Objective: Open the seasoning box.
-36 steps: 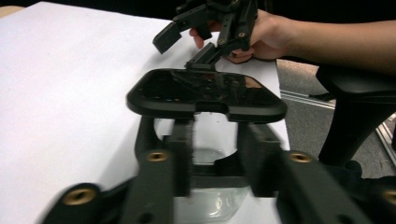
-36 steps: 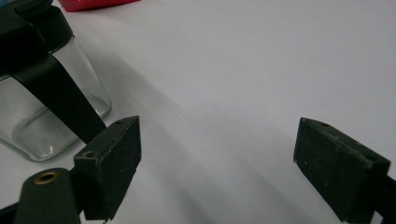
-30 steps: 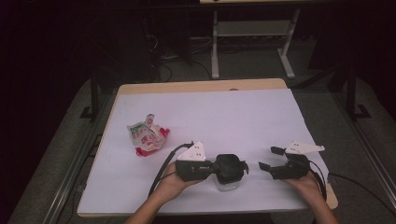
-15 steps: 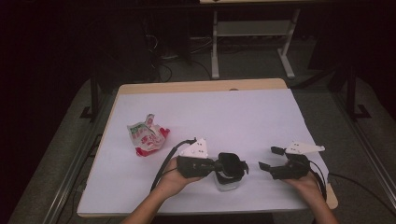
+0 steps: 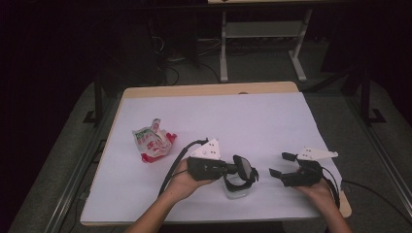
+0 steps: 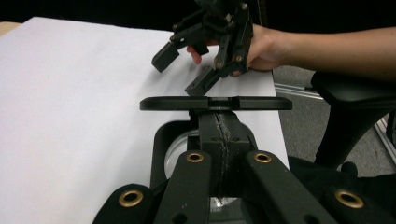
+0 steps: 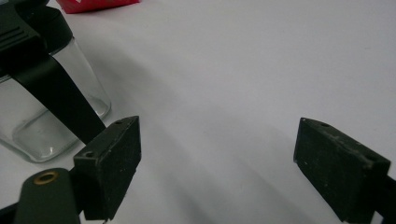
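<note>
A white-legged rack (image 5: 262, 39) is standing at twelve o'clock beyond the table (image 5: 204, 90), grey carpet (image 5: 63, 160) lying around, darkness surrounding.

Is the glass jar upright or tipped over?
Upright. In the right gripper view the glass jar stands on its base on the white table cover; its clear walls rise straight up.
</note>
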The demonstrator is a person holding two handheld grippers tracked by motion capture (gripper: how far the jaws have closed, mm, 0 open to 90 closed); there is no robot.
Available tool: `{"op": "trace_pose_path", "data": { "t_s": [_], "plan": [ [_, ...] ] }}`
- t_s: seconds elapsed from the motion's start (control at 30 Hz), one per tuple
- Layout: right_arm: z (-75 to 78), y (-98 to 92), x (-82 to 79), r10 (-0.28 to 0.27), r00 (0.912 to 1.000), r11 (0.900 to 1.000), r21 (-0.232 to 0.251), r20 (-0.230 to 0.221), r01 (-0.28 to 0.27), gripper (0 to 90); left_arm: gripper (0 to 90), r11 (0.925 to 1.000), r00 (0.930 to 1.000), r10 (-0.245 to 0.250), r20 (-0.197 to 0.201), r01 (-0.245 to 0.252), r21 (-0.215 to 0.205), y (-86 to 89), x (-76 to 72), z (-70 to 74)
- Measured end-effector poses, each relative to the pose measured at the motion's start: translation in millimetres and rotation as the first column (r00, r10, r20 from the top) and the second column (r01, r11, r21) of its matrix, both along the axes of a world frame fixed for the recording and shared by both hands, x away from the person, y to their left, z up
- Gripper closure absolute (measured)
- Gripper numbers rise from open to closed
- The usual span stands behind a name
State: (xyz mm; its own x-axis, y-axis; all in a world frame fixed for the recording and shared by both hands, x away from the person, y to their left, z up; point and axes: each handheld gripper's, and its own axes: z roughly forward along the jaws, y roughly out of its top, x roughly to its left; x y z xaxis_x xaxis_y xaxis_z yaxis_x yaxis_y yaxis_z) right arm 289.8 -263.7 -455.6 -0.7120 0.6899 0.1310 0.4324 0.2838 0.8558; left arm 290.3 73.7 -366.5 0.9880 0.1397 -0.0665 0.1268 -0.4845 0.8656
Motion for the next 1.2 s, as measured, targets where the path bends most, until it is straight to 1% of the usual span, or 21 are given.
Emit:
{"op": "trace_pose_path", "data": {
  "t_s": [0.13,0.2,0.3,0.4,0.47,0.63,0.67,0.73,0.77,0.9,0.97,1.0,1.2],
  "plan": [
    [0.1,0.0,-0.3,0.002,1.0,1.0,0.0,0.0,-0.002,14.5,90.0,0.9999,0.9999,-0.012,-0.001,0.012,0.0,-4.9,1.1,3.0],
    [0.0,-0.2,-0.1,0.001,1.0,1.0,0.002,-0.001,-0.001,14.5,90.0,0.9998,0.9998,-0.021,0.007,0.021,-0.001,-9.3,2.2,5.8],
    [0.0,-0.5,0.1,0.001,1.0,1.0,0.003,-0.005,-0.001,14.5,90.0,0.9997,0.9997,-0.024,0.005,0.024,-0.005,-11.7,2.3,7.0],
    [0.1,-0.6,-0.2,-0.003,1.0,1.0,0.005,-0.001,0.003,14.3,90.0,0.9996,0.9995,-0.029,0.012,0.029,-0.002,-14.6,3.3,9.0],
    [0.1,-0.7,-0.1,-0.002,1.0,1.0,0.005,-0.004,0.002,14.2,90.0,0.9995,0.9994,-0.031,0.016,0.032,-0.01,-17.5,4.3,10.3],
    [0.0,-0.4,-0.1,-0.001,1.0,1.0,0.003,0.0,0.001,14.2,90.0,0.9993,0.9993,-0.034,0.013,0.034,-0.014,-23.0,5.7,12.1],
    [0.1,-0.5,-0.1,-0.001,1.0,1.0,0.004,-0.002,0.001,14.2,90.0,0.9992,0.9991,-0.037,0.021,0.037,-0.011,-24.4,6.3,12.8],
    [0.0,-0.6,-0.1,-0.001,1.0,1.0,0.004,-0.001,0.001,14.1,90.0,0.9991,0.9989,-0.042,0.023,0.042,-0.006,-27.3,6.6,13.7],
    [0.1,-0.5,-0.2,-0.002,1.0,1.0,0.004,0.0,0.002,14.1,90.0,0.9992,0.999,-0.039,0.02,0.039,-0.011,-29.1,6.3,13.9],
    [0.0,-0.4,-0.2,0.0,1.0,1.0,0.004,-0.001,0.0,14.1,90.0,0.9985,0.9982,-0.054,0.026,0.054,-0.005,-36.9,6.7,15.4],
    [0.1,-0.4,-0.3,0.0,1.0,1.0,0.003,-0.001,0.0,14.1,90.0,0.9985,0.9982,-0.055,0.024,0.055,-0.004,-38.5,6.8,15.9],
    [0.0,-0.2,-0.3,-0.001,1.0,1.0,0.002,0.0,0.001,14.1,90.0,0.9982,0.9978,-0.06,0.029,0.06,0.003,-40.4,7.6,16.5],
    [0.2,-0.1,-0.8,-0.001,1.0,1.0,0.004,-0.005,0.001,14.1,90.0,0.9979,0.9975,-0.065,0.026,0.065,0.005,-45.2,8.9,16.3]
  ]
}}
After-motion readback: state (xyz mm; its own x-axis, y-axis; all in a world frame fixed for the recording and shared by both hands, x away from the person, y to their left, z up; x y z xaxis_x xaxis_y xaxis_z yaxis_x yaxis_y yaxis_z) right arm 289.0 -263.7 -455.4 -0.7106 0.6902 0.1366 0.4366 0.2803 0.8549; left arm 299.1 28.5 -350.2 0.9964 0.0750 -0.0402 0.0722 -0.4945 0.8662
